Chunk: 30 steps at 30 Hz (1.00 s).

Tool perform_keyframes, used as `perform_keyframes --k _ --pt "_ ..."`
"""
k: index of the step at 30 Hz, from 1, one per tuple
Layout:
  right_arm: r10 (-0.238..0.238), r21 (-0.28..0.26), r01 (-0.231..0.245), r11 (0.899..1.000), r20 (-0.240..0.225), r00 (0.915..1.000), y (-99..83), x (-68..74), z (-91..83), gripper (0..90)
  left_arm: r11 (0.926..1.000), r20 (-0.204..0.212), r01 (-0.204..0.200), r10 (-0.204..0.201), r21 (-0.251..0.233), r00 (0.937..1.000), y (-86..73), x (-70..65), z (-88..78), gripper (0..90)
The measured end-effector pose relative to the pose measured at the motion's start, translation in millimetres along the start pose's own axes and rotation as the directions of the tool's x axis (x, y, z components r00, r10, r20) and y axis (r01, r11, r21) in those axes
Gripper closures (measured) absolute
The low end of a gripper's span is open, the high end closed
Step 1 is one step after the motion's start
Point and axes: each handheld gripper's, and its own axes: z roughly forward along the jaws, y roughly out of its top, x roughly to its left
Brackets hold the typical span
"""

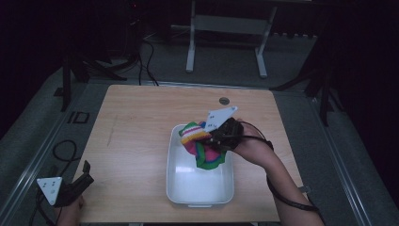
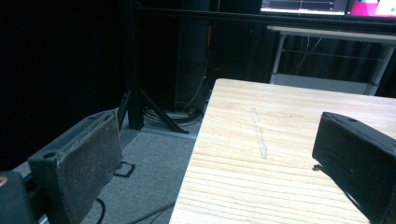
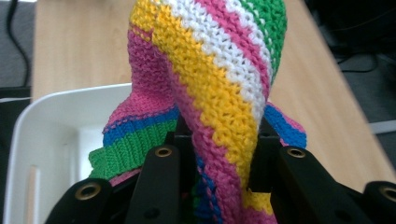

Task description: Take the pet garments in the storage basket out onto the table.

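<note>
Roughly centred on the tabletop [image 1: 136, 141], toward its near edge, sits a white rectangular tub [image 1: 200, 188]; bare wood lies open to its left and beyond it, a narrower strip to its right. Left tongs [image 1: 77, 183] rest low at the near-left corner, partly off the tabletop's edge, grey three-cornered plate beside them; in the left gripper view the left tongs [image 2: 210, 158] stand spread wide, nothing between the jaws, one jaw over the floor, the other over the wood. Tabletop is pale wood grain with a faint pale streak [image 2: 259, 135] and a small round grommet [image 1: 224, 100] near the far edge. Room dark; grey carpet, black cables [image 1: 146, 56], a white-framed table leg assembly [image 1: 226, 42] behind. Right tongs [image 1: 214, 136] are over the tub's far-right corner, pinching a knitted striped cloth [image 1: 202, 143], which hangs above and into the tub. In the right gripper view the right tongs [image 3: 219, 144] are pressed on a fold of the knitted striped cloth [image 3: 219, 70]: chunky knit, bands of pink, yellow, white, green, blue, bunched and rising above the jaws.
</note>
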Motion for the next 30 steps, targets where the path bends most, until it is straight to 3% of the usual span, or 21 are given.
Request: perform_keyframes --k 7,11,13,16,25,30 --pt "0.061 -0.011 -0.06 0.998 0.074 0.9954 -20.6 -22.1 -28.5 71.1 1.0 -0.001 -0.001 0.001 0.0 1.0 -0.1 -0.2 -0.1 1.8" --pt "0.107 -0.021 -0.106 0.994 0.125 0.9864 -36.8 -33.2 -41.7 71.0 1.0 -0.003 -0.002 0.002 0.001 1.0 0.0 -0.1 0.0 1.9" --pt "0.127 -0.018 -0.126 0.992 0.164 0.9782 -47.9 -39.2 -47.5 71.0 1.0 -0.003 0.0 0.0 0.0 1.0 -0.1 -0.3 0.0 1.8" --pt "0.158 -0.016 -0.158 0.987 0.187 0.9695 -62.5 -46.2 -54.1 71.0 1.0 -0.003 -0.002 0.002 -0.002 1.0 -0.1 -0.4 0.1 1.9" --pt "0.262 -0.012 -0.269 0.963 0.276 0.9249 -116.7 -64.6 -76.6 70.9 1.0 -0.008 0.0 0.0 -0.003 1.0 -0.1 -0.5 0.1 1.9" --pt "0.303 -0.022 -0.311 0.95 0.305 0.903 -138.6 -69.2 -78.5 70.8 1.0 -0.01 -0.001 0.001 -0.003 0.9999 -0.1 -0.6 0.2 1.8"
